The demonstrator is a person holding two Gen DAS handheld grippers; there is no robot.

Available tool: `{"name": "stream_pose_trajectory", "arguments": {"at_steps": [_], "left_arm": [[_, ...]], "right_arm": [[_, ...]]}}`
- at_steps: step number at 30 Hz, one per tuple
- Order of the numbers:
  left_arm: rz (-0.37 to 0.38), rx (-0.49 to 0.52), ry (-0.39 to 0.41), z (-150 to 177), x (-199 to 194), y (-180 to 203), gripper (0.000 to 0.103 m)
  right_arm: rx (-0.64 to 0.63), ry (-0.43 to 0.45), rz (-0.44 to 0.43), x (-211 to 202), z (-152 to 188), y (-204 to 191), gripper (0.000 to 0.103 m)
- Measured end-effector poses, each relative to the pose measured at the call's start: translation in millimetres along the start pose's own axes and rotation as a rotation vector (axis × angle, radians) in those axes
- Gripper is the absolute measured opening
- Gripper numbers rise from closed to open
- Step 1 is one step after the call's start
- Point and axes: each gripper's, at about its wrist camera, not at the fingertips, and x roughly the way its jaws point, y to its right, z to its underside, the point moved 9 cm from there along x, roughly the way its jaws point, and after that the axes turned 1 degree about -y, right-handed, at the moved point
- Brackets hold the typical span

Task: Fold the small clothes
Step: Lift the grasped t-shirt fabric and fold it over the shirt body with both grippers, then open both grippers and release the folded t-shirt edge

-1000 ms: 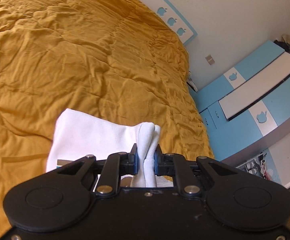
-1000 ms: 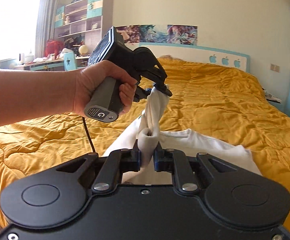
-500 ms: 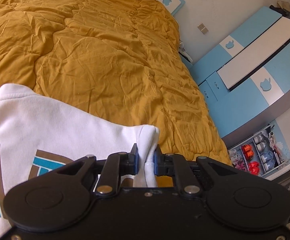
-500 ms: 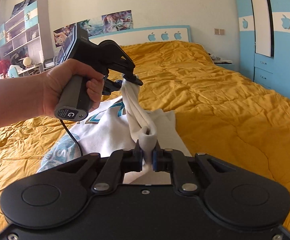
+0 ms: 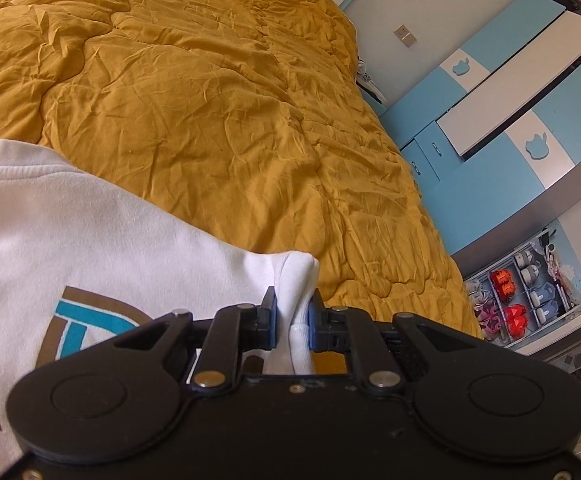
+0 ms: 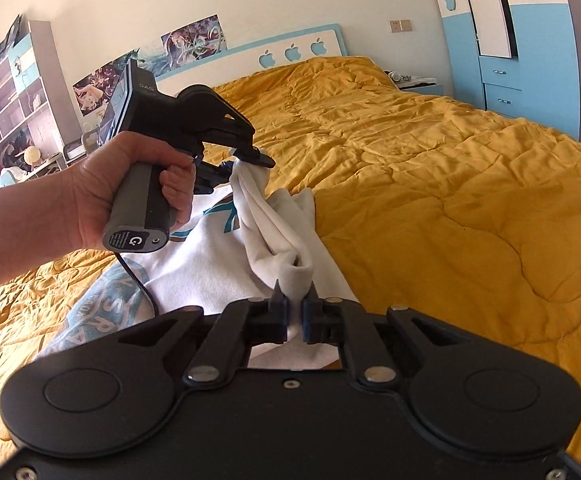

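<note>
A white shirt (image 5: 90, 240) with a teal and brown print lies on the yellow quilt (image 5: 210, 100). My left gripper (image 5: 292, 316) is shut on a bunched edge of the shirt. In the right wrist view the shirt (image 6: 202, 264) spreads to the left, and its held edge hangs between the two grippers. My right gripper (image 6: 293, 312) is shut on the near end of that edge. The left gripper (image 6: 246, 162), held in a hand, pinches the far end a little above the bed.
The quilt (image 6: 450, 200) covers a wide bed. A blue and white wardrobe (image 5: 510, 100) stands along the right side. A headboard (image 6: 290, 52) is at the far end. Shelves (image 6: 10, 100) stand at the back left.
Both grippers have carried the held edge to the right across the bed, and the shirt's printed front now lies spread out to the left. Both stay shut on the fabric.
</note>
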Motion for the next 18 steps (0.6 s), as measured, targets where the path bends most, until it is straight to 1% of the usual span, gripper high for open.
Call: {"name": "stream_pose_trajectory", "arguments": {"at_steps": [3,7,9,10,11,12,13,14,15,16,18], "left_arm": [[-0.003,0.024,-0.008,4.8,4.8,5.5,0.011],[-0.044,0.040,-0.034,13.2,22.9,1.2,0.011],[-0.063,0.046,-0.035,16.5,30.0,-0.8,0.011],[-0.069,0.048,-0.037,18.0,33.1,-1.0,0.015],[-0.069,0.057,-0.049,19.0,36.7,0.1,0.022],[-0.071,0.059,-0.057,19.3,38.8,1.3,0.025],[-0.081,0.063,-0.068,18.0,39.4,3.3,0.032],[-0.086,0.070,-0.079,15.3,37.1,7.0,0.033],[-0.072,0.075,-0.076,11.3,30.8,11.8,0.033],[-0.042,0.079,-0.063,7.2,20.5,17.4,0.033],[0.010,0.109,-0.035,-0.1,-12.0,27.7,0.035]], "right_arm": [[0.030,-0.007,0.005,-2.2,4.1,4.4,0.005],[0.035,-0.026,0.023,6.3,9.6,10.5,0.005],[0.055,-0.031,0.029,9.8,10.9,15.6,0.005],[0.065,-0.035,0.030,10.7,11.4,17.1,0.004],[0.075,-0.039,0.033,11.5,12.2,19.0,0.004],[0.082,-0.046,0.036,12.6,13.3,20.5,0.005],[0.083,-0.057,0.041,13.4,15.2,20.9,0.005],[0.083,-0.061,0.049,13.9,15.4,22.0,0.005],[0.089,-0.063,0.048,12.5,15.5,22.4,0.006],[0.096,-0.068,0.047,10.4,14.9,23.3,0.006],[0.103,-0.066,0.053,2.8,11.5,25.0,0.007]]}}
